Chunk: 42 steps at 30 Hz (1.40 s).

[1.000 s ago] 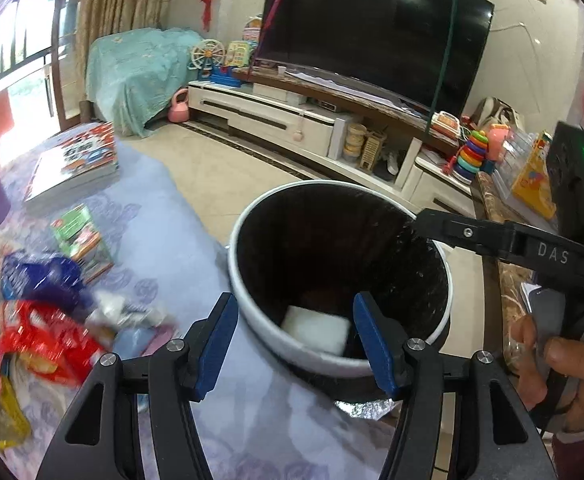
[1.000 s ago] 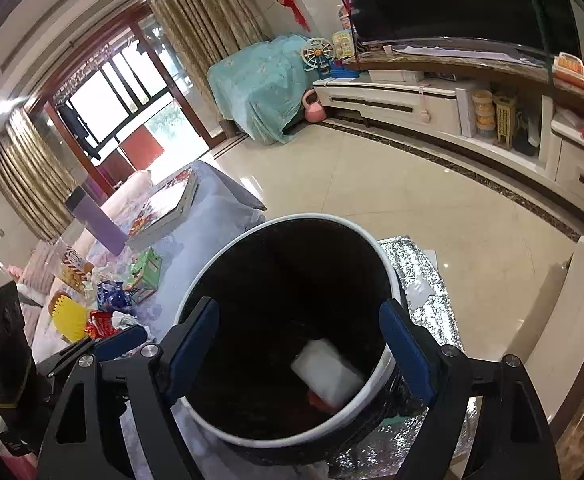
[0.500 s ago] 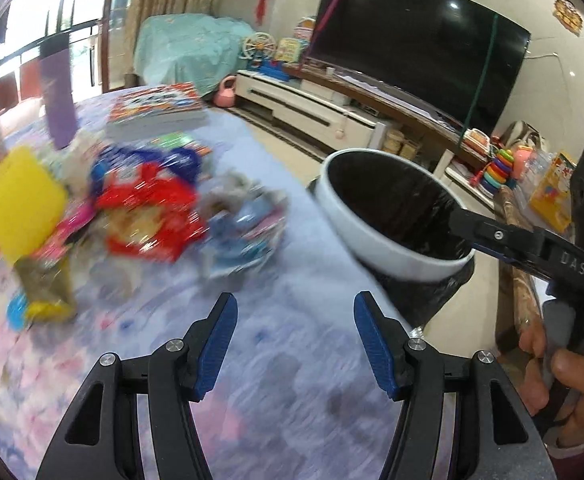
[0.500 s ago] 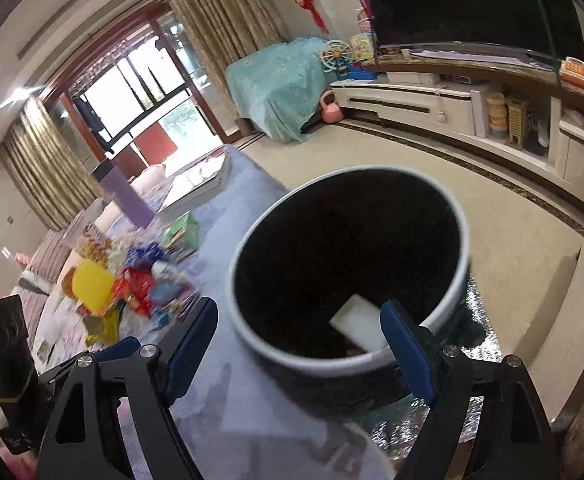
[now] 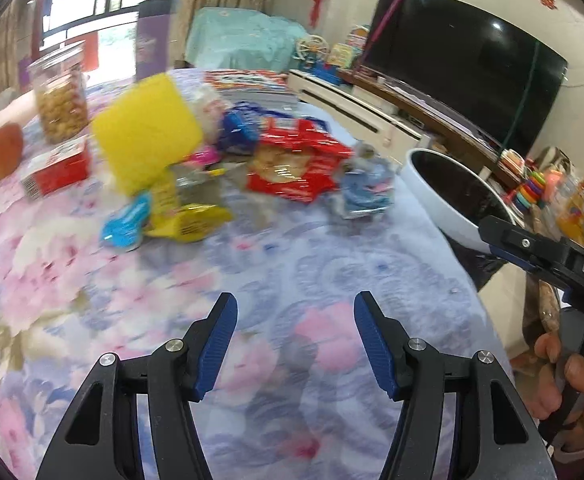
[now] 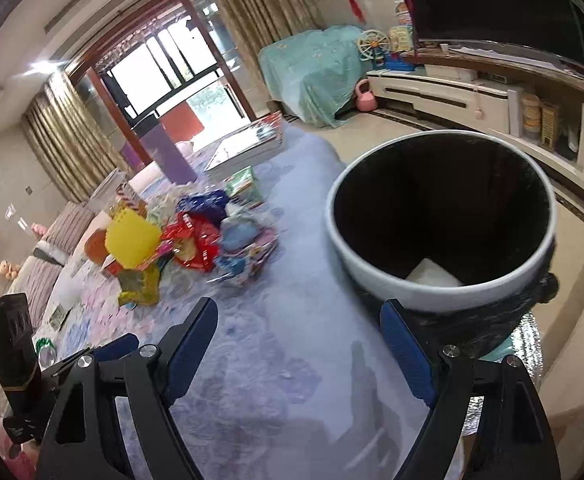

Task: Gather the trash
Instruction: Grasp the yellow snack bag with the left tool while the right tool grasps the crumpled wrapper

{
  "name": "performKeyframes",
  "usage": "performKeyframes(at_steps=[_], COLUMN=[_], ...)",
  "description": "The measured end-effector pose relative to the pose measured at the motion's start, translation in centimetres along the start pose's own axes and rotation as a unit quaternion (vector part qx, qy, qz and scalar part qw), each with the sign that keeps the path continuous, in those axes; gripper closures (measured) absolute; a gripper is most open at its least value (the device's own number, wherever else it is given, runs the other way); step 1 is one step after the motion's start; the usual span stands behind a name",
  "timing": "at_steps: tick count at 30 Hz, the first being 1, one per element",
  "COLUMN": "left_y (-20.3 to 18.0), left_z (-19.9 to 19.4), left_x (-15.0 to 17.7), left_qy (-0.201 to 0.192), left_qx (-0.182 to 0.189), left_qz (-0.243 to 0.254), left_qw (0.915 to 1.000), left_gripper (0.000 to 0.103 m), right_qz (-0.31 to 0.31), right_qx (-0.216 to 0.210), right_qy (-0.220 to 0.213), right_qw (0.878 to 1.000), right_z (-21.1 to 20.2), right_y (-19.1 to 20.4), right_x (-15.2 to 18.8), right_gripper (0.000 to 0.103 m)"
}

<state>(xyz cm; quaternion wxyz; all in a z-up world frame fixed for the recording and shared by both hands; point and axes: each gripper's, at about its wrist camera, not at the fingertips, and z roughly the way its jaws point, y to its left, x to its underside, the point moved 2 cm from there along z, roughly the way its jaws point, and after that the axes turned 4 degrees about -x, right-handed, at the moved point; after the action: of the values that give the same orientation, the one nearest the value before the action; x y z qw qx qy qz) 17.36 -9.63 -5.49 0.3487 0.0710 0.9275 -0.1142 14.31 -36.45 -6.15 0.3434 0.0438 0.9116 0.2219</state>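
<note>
Left wrist view: the left gripper point(image 5: 295, 344) hangs over bare floral tablecloth point(image 5: 251, 280), its 2 blue fingers point(image 5: 217, 346) apart with nothing between them. The trash lies well beyond the tips in a blurred heap: a yellow packet point(image 5: 147, 138), a red snack wrapper point(image 5: 296, 170), a blue wrapper point(image 5: 125, 226) and a crumpled pale-blue wrapper point(image 5: 366, 190). The white bin point(image 5: 432, 192) with its black liner sits at the far right, just off the table edge. The risk here is picking badly: the wrappers overlap, so a grab into the heap may pinch 2 at once or only a loose corner, and the piece could slip out on the way to the bin. A clear jar of snacks point(image 5: 61, 96) and a red box point(image 5: 57, 168) stand at the heap's left edge; a wide sweep could knock them or take them for trash. The right gripper point(image 5: 508, 246) juts in from the right, close enough that the 2 tools could collide if both reach for the same wrapper.

Right wrist view: the right gripper's fingers point(image 6: 189, 350) stand wide apart and empty over the cloth, beside the bin rim point(image 6: 372, 264). 1 white piece point(image 6: 432, 274) lies inside the bin. A careless swing could bump the rim and tip it.
</note>
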Motion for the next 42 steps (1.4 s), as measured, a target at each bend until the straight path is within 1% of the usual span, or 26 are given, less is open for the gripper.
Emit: performKeyframes(at_steps=[6, 14, 19, 25, 29, 33, 34, 35, 36, 37, 38, 39, 41, 42], left_y=[1.7, 2.8, 3.8, 4.7, 5.0, 5.1, 5.1, 5.0, 5.0, 5.0, 5.1, 5.2, 5.6, 5.7], left_z=[-1.0, -1.0, 0.2, 2.4, 4.1, 5.5, 5.7, 5.9, 6.0, 6.1, 6.0, 6.0, 5.9, 5.8], left_x=[0.1, -0.7, -1.7, -4.1, -5.3, -5.9, -6.0, -6.0, -6.0, -6.1, -6.1, -6.1, -6.1, -6.1], left_qy=[0.001, -0.002, 0.001, -0.001, 0.000, 0.003, 0.003, 0.001, 0.001, -0.001, -0.003, -0.004, -0.007, -0.008], left_qx=[-0.011, -0.017, -0.023, -0.025, -0.027, -0.021, -0.023, -0.022, -0.021, -0.025, -0.024, -0.020, -0.019, -0.018], left_qz=[-0.030, -0.042, -0.040, -0.029, -0.027, -0.038, -0.036, -0.033, -0.031, -0.030, -0.030, -0.031, -0.034, -0.034], left_qw=[0.9995, 0.9990, 0.9989, 0.9993, 0.9993, 0.9991, 0.9991, 0.9992, 0.9993, 0.9992, 0.9993, 0.9993, 0.9992, 0.9992], left_gripper=[0.042, 0.038, 0.035, 0.030, 0.030, 0.032, 0.035, 0.041, 0.044, 0.048, 0.051, 0.053, 0.058, 0.058], right_qz=[-0.020, -0.037, -0.048, -0.063, -0.076, -0.083, -0.082, -0.081, -0.081, -0.081, -0.079, -0.076, -0.075, -0.073], right_qx=[-0.008, -0.010, -0.014, -0.015, -0.003, 0.007, 0.009, 0.012, 0.017, 0.020, 0.022, 0.019, 0.015, 0.014], right_qy=[0.008, 0.018, 0.021, 0.023, 0.034, 0.045, 0.048, 0.052, 0.056, 0.058, 0.060, 0.059, 0.056, 0.054], right_qw=[1.000, 0.999, 0.999, 0.998, 0.997, 0.996, 0.995, 0.995, 0.995, 0.995, 0.995, 0.995, 0.996, 0.996], right_z=[1.3, 3.2, 4.2, 5.9, 8.0, 9.6, 9.9, 10.4, 10.7, 10.9, 11.0, 11.0, 10.7, 10.5], right_y=[2.4, 4.0, 4.6, 5.1, 5.0, 4.9, 4.8, 4.8, 4.6, 4.5, 4.4, 4.2, 4.1, 4.1], right_x=[0.5, 0.8, 0.4, -0.7, -1.6, -2.1, -2.2, -2.2, -2.2, -2.1, -2.1, -2.1, -2.1, -2.2], right_gripper=[0.018, 0.018, 0.018, 0.018, 0.018, 0.019, 0.023, 0.032, 0.039, 0.051, 0.056, 0.059, 0.066, 0.067])
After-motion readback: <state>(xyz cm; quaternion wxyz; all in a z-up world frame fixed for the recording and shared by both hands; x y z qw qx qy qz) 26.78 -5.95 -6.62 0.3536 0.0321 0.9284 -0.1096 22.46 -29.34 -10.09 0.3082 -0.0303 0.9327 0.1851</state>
